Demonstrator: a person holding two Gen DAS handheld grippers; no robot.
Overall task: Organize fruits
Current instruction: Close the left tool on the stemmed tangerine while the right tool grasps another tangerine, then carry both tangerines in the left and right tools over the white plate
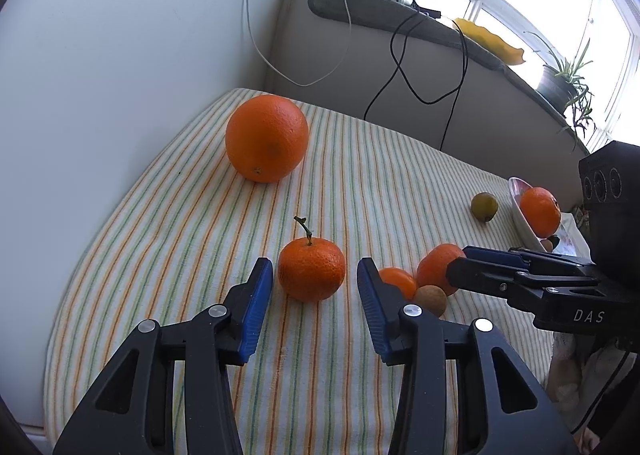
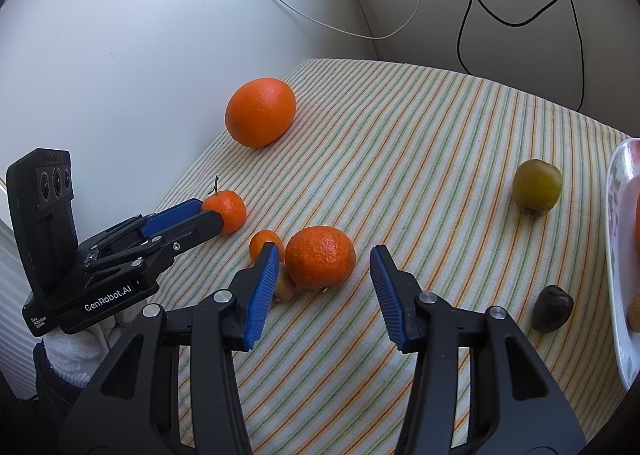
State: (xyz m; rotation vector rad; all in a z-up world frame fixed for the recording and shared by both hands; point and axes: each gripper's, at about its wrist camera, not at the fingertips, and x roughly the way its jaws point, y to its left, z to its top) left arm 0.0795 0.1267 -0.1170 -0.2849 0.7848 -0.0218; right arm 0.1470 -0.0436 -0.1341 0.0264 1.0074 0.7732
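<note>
Mandarins lie dead ahead of both wide-open grippers: stemmed mandarin (image 1: 311, 270) between the left gripper (image 1: 315, 279) fingers, stemless mandarin (image 2: 320, 258) before the right gripper (image 2: 325, 270).

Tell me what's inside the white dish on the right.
The white dish holds an orange mandarin and a small tan fruit near its rim. The right gripper's body hides the rest of the dish in the left view.

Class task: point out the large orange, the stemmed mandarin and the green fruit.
Large orange (image 1: 267, 138), left wrist view, middle of its rind.
Stemmed mandarin (image 1: 311, 269), left wrist view, front face.
Green fruit (image 2: 537, 187), right wrist view, centre of its skin.
</note>
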